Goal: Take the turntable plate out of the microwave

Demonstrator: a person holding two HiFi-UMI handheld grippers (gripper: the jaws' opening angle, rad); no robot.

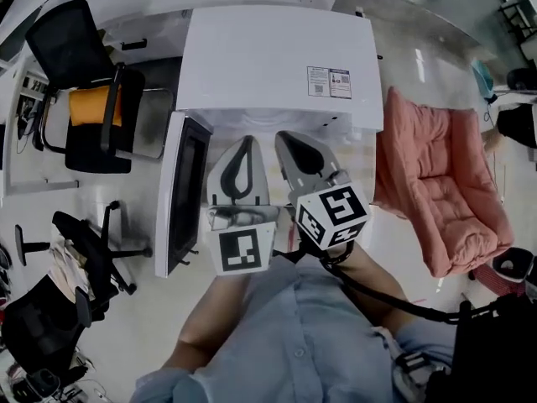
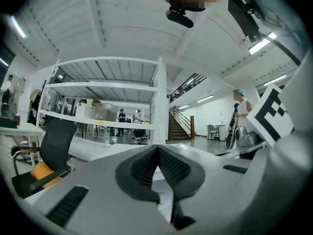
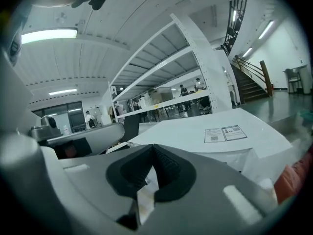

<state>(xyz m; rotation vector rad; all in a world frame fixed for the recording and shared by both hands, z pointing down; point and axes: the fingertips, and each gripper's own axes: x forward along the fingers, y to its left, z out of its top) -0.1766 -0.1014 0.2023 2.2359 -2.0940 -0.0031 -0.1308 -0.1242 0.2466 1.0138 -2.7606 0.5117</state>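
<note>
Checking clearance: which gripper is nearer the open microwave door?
Left. The left gripper sits just right of the open microwave door; the right gripper lies beyond it, farther from the door.

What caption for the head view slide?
Left gripper and right gripper, both shut, facing the microwave, its door open.

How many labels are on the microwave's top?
2. Both sit side by side on the microwave's white top, toward its front right: an inner label and a corner-side label. The side walls aren't visible, so more may be hidden there.
</note>
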